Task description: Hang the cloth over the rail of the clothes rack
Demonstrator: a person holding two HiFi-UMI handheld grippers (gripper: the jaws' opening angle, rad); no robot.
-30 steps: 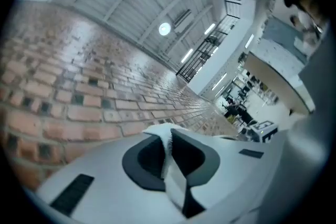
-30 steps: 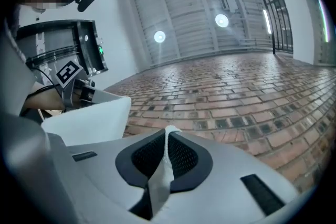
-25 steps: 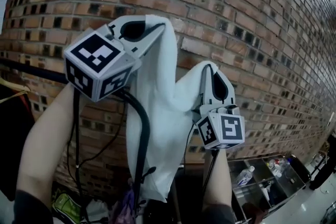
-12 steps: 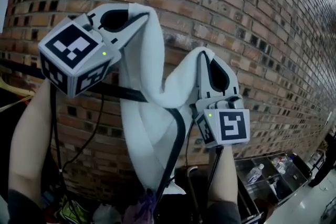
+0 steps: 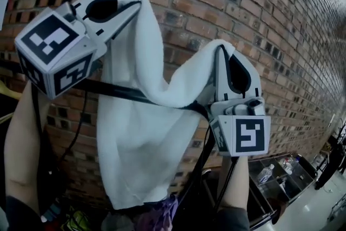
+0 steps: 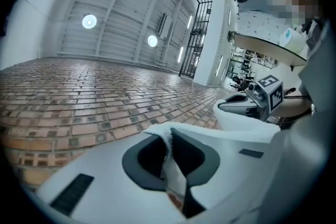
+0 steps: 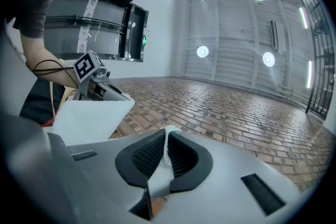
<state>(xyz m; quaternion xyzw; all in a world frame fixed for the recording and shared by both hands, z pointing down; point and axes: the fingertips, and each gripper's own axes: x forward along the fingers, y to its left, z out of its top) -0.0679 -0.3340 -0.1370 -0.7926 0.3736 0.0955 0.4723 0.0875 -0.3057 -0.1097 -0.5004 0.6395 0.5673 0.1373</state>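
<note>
A white cloth [image 5: 140,138] hangs spread between my two grippers in front of a brick wall. My left gripper [image 5: 135,5] is shut on its upper left corner, high in the head view. My right gripper [image 5: 220,51] is shut on the other top corner, lower and to the right. The top edge sags between them. The rack's black rail [image 5: 124,93] slants across the near side of the cloth, below both grippers. In the left gripper view, cloth [image 6: 173,170] is pinched in the left gripper [image 6: 169,136]. The right gripper view shows the right gripper [image 7: 167,134] shut on cloth [image 7: 160,181].
The brick wall [image 5: 259,13] fills the background close behind the cloth. A wooden hanger [image 5: 8,92] shows at the left edge. Purple clothing [image 5: 157,213] hangs below the cloth. A bin with bottles [image 5: 267,173] stands on the floor at lower right.
My left gripper has moved up and to the left, and the cloth has spread wider between the grippers. The rail now crosses the cloth lower down.
</note>
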